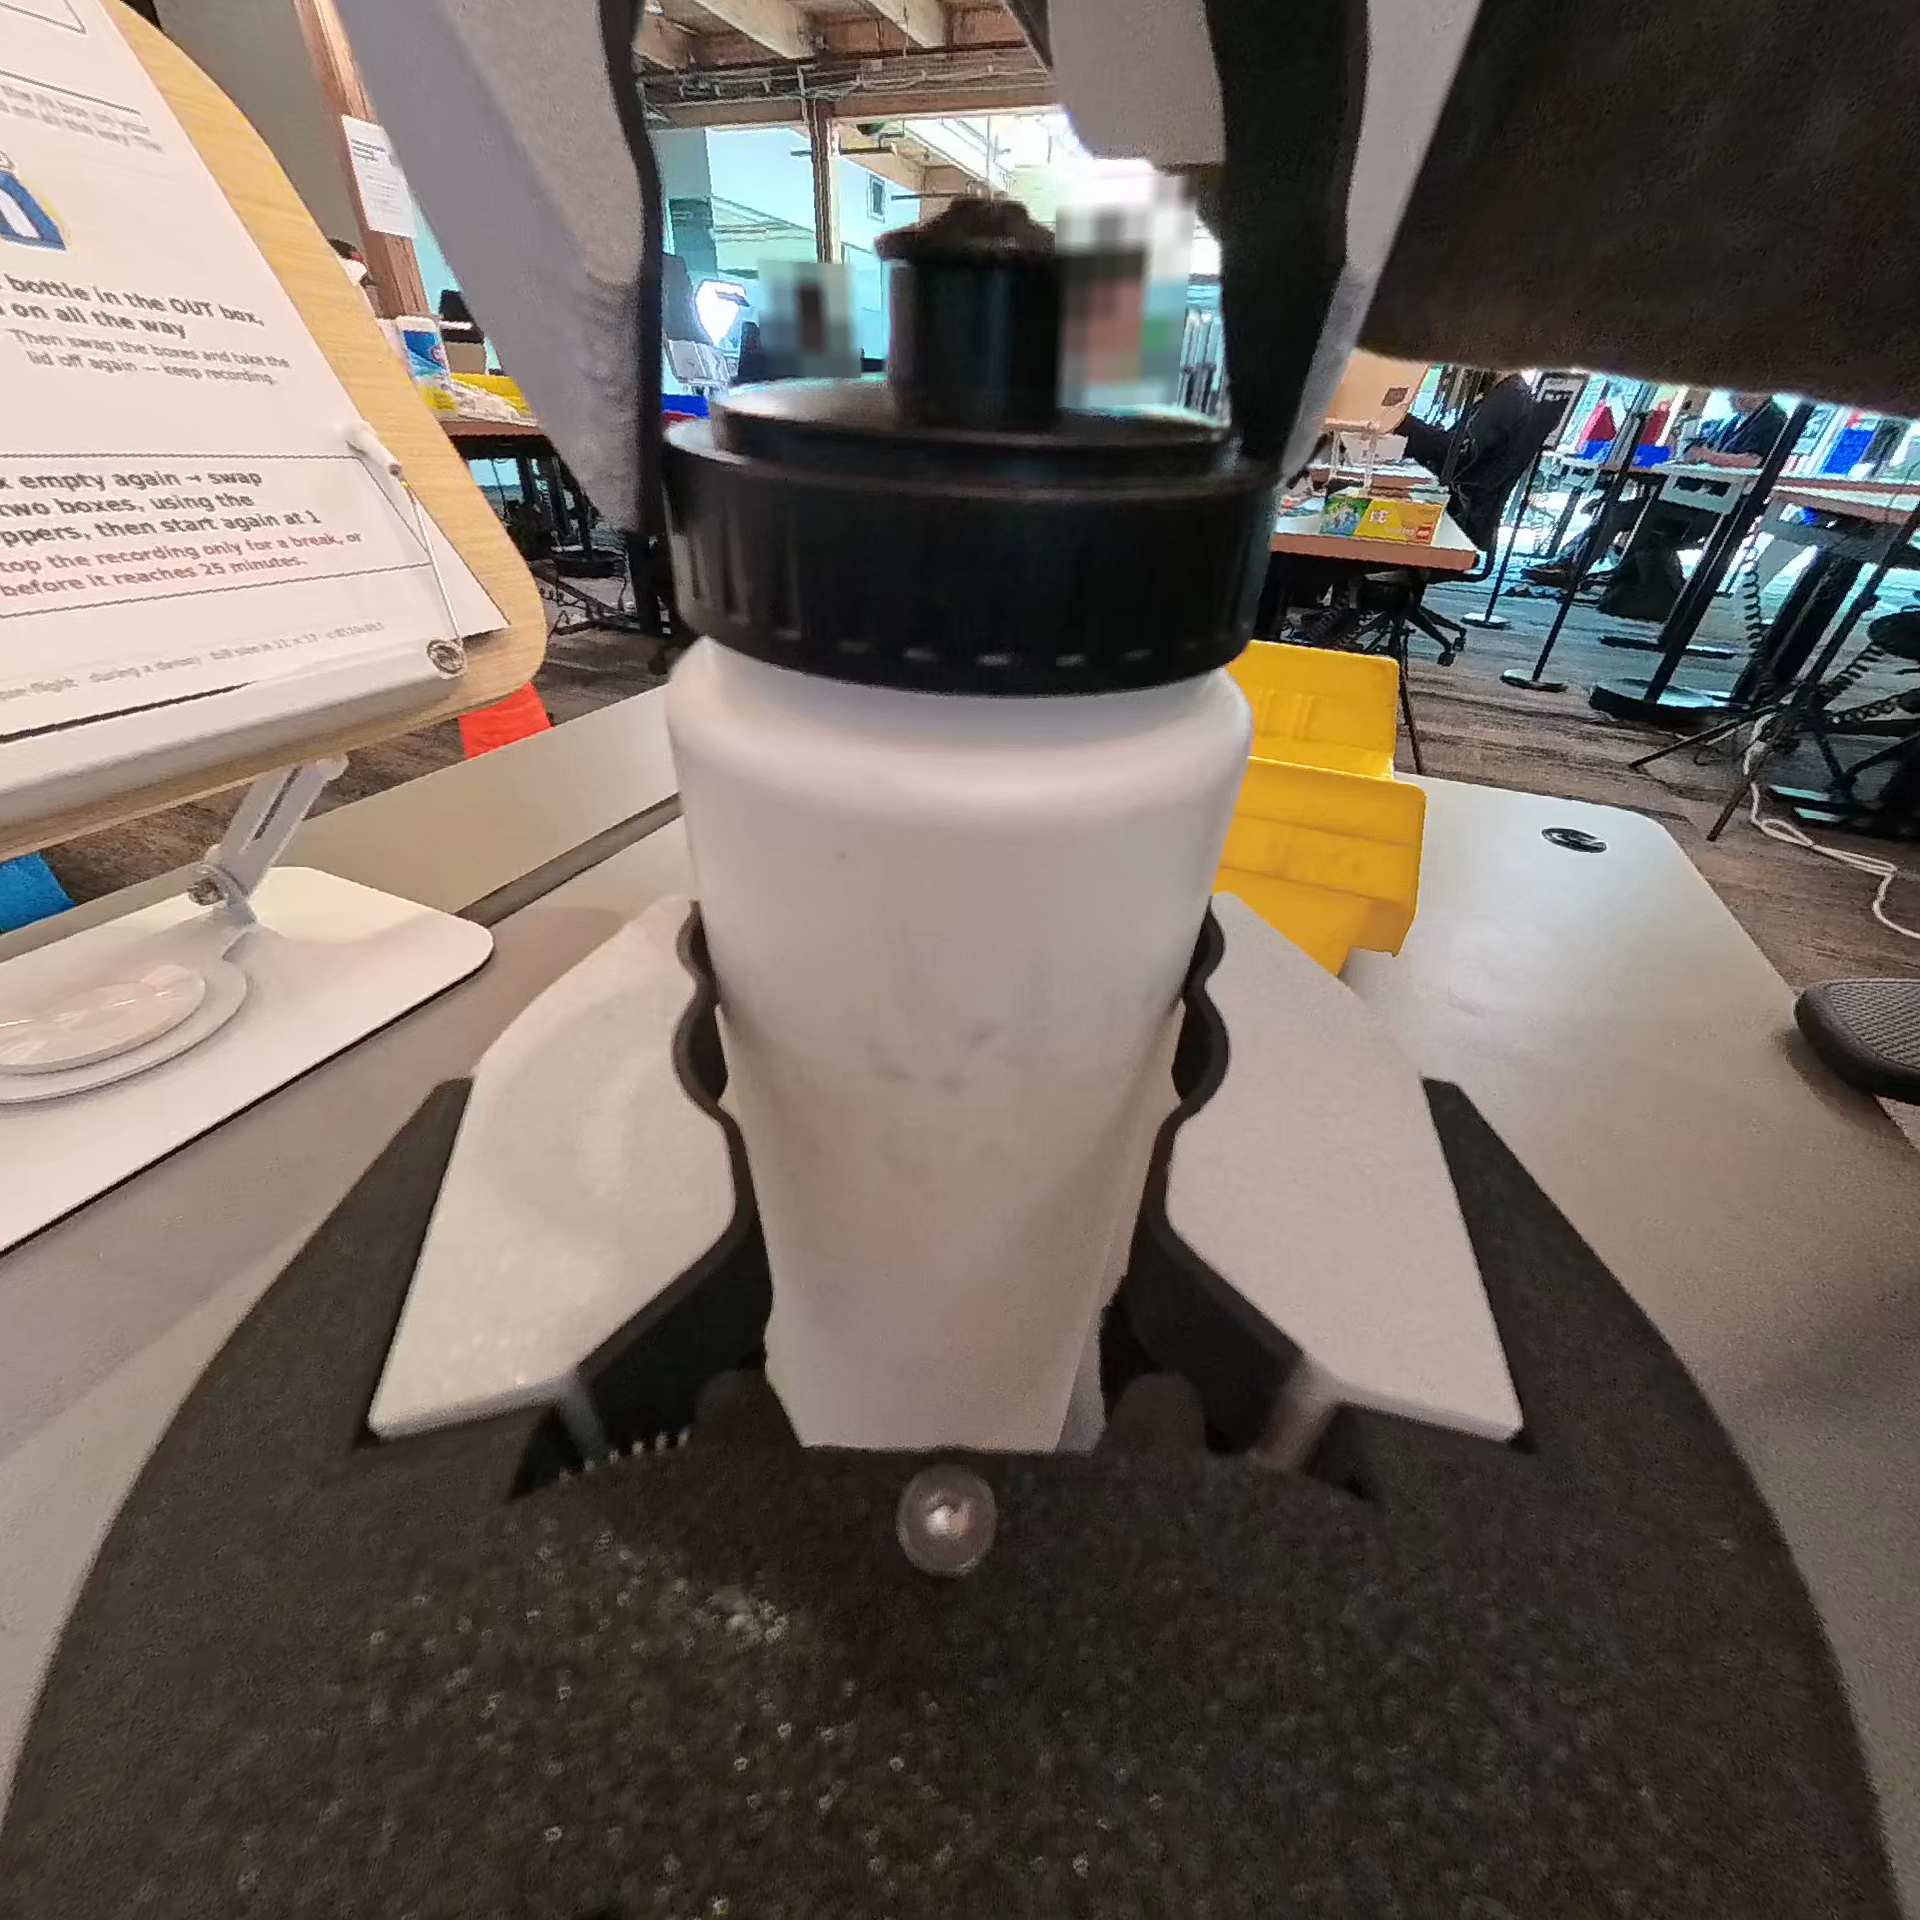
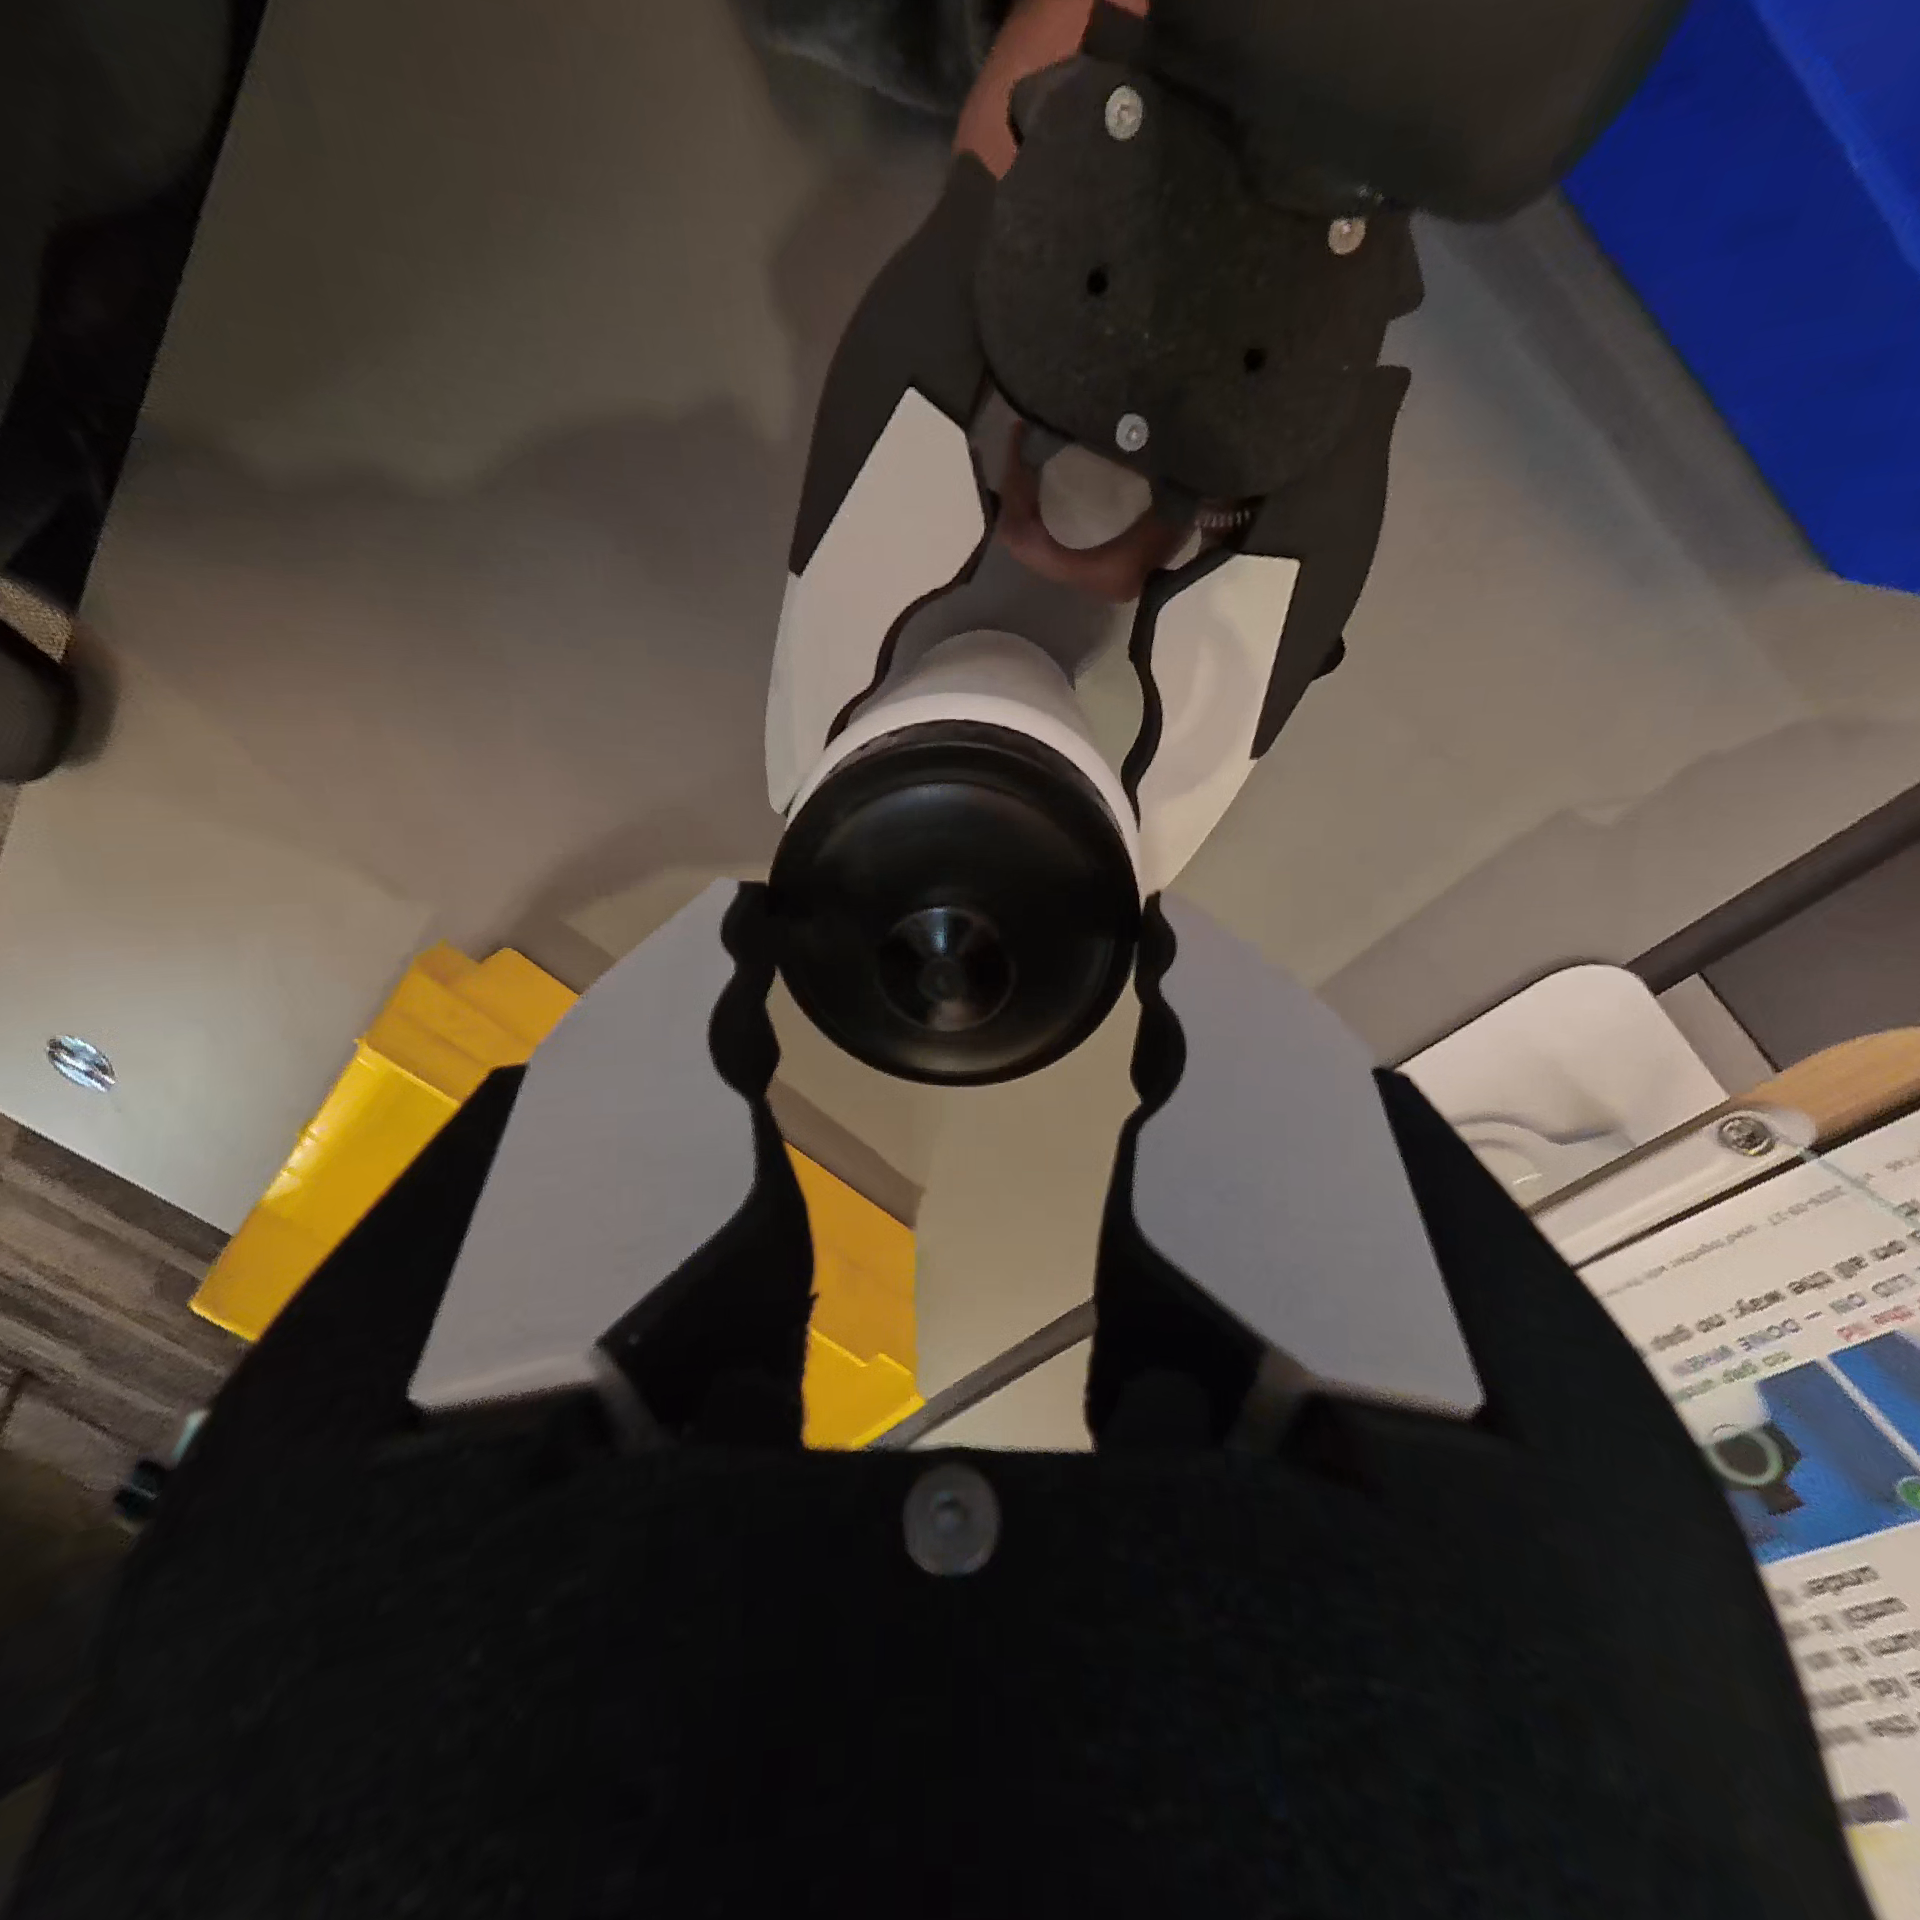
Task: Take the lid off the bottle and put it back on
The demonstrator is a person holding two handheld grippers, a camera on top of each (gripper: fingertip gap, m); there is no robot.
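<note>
A white bottle (image 1: pixel 956 987) with a black ribbed screw lid (image 1: pixel 966 561) and spout stands upright between the fingers of my left gripper (image 1: pixel 951 920), which is shut on its body. My right gripper (image 1: pixel 951 478) comes down from above, with its black pads against both sides of the lid. In the right wrist view I look straight down on the lid (image 2: pixel 945 935), and my right gripper (image 2: pixel 948 904) is shut on its rim. The bottle (image 2: pixel 977 686) and my left gripper (image 2: pixel 971 831) show beyond it, held by a hand.
The bottle is held above a grey table (image 1: pixel 1610 1039). A yellow bin (image 1: pixel 1320 831) sits behind the bottle and also shows in the right wrist view (image 2: pixel 343 1174). A document stand with a printed sheet (image 1: pixel 208 416) is at the left. A blue bin (image 2: pixel 1766 312) lies near the table.
</note>
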